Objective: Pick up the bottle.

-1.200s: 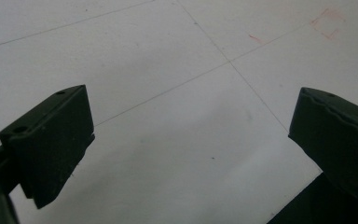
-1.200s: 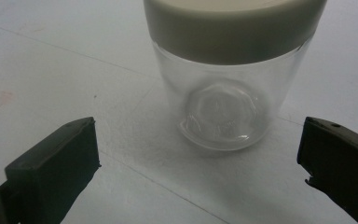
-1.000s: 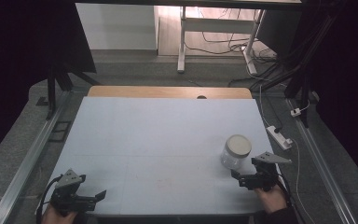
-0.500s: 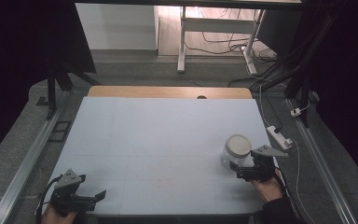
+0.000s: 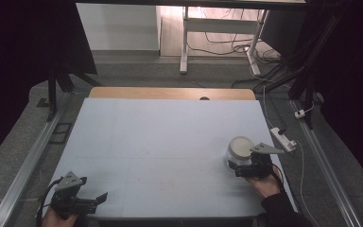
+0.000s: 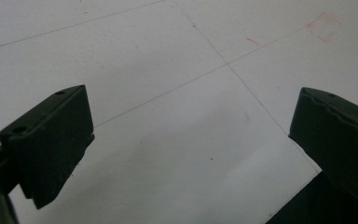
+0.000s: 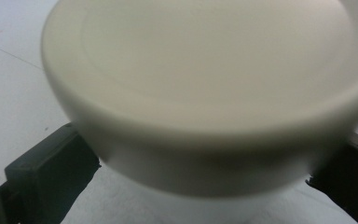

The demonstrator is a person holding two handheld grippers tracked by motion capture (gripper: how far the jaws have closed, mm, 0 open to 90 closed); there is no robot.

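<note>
A clear jar with a cream lid (image 5: 240, 147) stands upright on the pale table (image 5: 160, 132) near its right edge. My right gripper (image 5: 234, 168) has come up to it from the near side, and its jaws stand wide on either side of the jar's body, under the lid (image 7: 205, 70). In the right gripper view a black fingertip (image 7: 51, 177) sits just beside the jar wall. My left gripper (image 5: 99, 198) rests at the table's near left corner, open over bare tabletop (image 6: 191, 140) with nothing between its fingers.
A white power strip (image 5: 283, 138) with a cable lies on the table's right edge, just behind the jar. A wooden strip (image 5: 170, 93) runs along the far edge. Faint pencil lines and red marks (image 6: 324, 28) cross the table surface.
My right gripper has moved forward and left until its jaws came around the jar. The jar has stayed put. The left gripper has barely moved.
</note>
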